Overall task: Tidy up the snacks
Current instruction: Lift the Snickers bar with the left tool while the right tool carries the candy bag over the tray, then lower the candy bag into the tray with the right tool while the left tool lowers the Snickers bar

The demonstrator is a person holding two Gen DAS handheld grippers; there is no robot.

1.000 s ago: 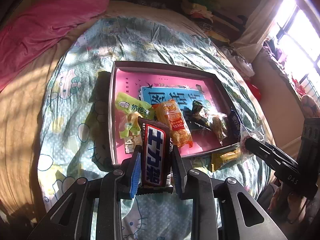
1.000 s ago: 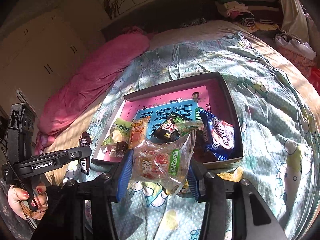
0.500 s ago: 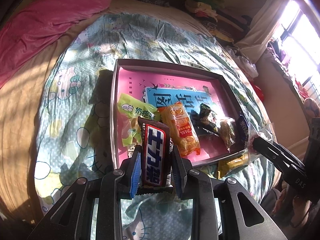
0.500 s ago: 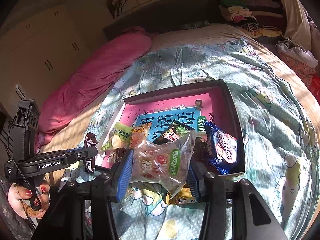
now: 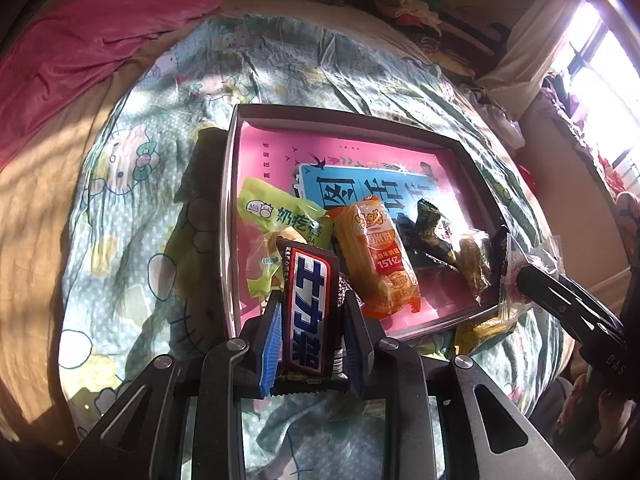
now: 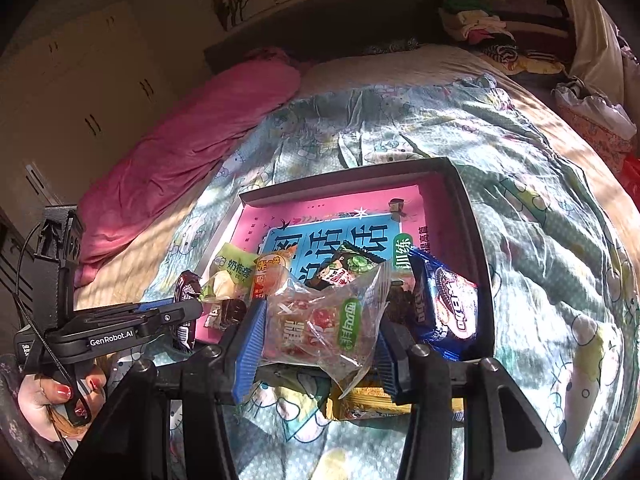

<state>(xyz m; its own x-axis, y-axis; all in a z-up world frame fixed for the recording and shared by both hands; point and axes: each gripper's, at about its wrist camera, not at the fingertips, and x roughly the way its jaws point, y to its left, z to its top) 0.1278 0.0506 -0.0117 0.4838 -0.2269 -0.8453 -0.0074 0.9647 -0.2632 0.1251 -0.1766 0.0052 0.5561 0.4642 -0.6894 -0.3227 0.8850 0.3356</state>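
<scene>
The left gripper [image 5: 310, 312] is clamped on a dark brown chocolate bar with a red-and-blue label [image 5: 310, 312], pads pressed to its long sides. The bar's long axis runs along the fingers, its far end pointing over the near left corner of the shallow grey box with a pink printed floor [image 5: 472, 160].

The right gripper [image 6: 318, 330] is closed on a clear plastic packet of red sweets [image 6: 320, 324], held crosswise just in front of the box's near edge.

Only the right wrist view shows the blue cookie packet [image 6: 448, 308] against the box's right wall, a yellow packet [image 6: 368, 400] on the bedding in front of the box, and a hand [image 6: 44, 404] with red nails.

The box lies on a pale green cartoon-print quilt [image 5: 132, 216], with a pink blanket [image 5: 88, 44] beyond it to the left.
</scene>
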